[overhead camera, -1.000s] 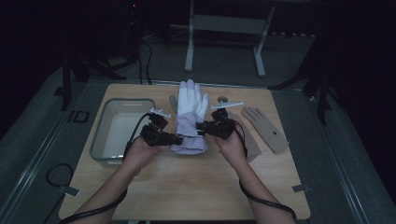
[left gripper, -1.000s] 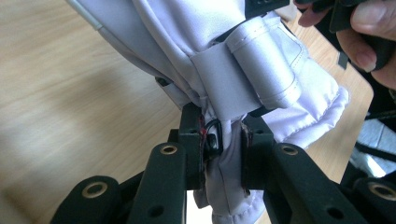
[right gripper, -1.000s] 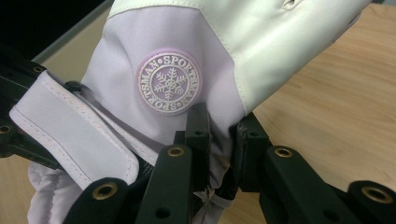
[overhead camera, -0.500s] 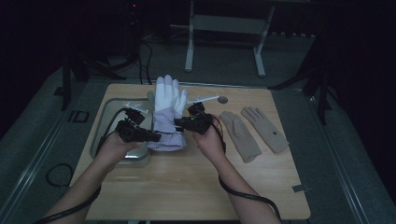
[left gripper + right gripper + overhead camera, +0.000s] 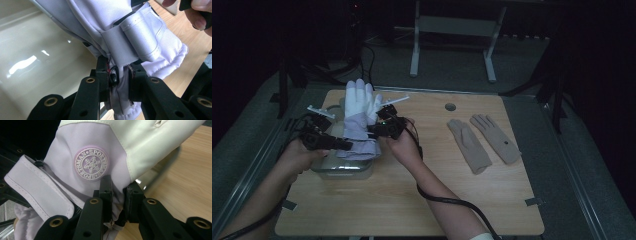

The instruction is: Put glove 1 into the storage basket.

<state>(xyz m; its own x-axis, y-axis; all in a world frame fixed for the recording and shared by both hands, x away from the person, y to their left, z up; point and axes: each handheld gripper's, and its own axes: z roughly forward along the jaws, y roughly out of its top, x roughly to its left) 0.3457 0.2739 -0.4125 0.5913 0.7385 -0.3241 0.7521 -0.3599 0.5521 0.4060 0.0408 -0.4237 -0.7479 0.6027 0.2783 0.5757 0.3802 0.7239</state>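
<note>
Glove (image 5: 358,120) carried left over tray (image 5: 343,172), both tongs clamping cuff; tray seemingly mostly hidden.

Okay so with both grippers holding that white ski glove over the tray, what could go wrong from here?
1. Each gripper pinches only the cuff fabric of the white ski glove: the left gripper and right gripper hold thin folds, which might slip free.
2. The loose cuff strap could snag on the metal tray rim during lowering.
3. The glove stands upright, so it may flop over the tray's edge.

Smooth cloth glove (image 5: 358,120), glossy metal tray (image 5: 37,57), matt wooden table (image 5: 422,200)
</note>
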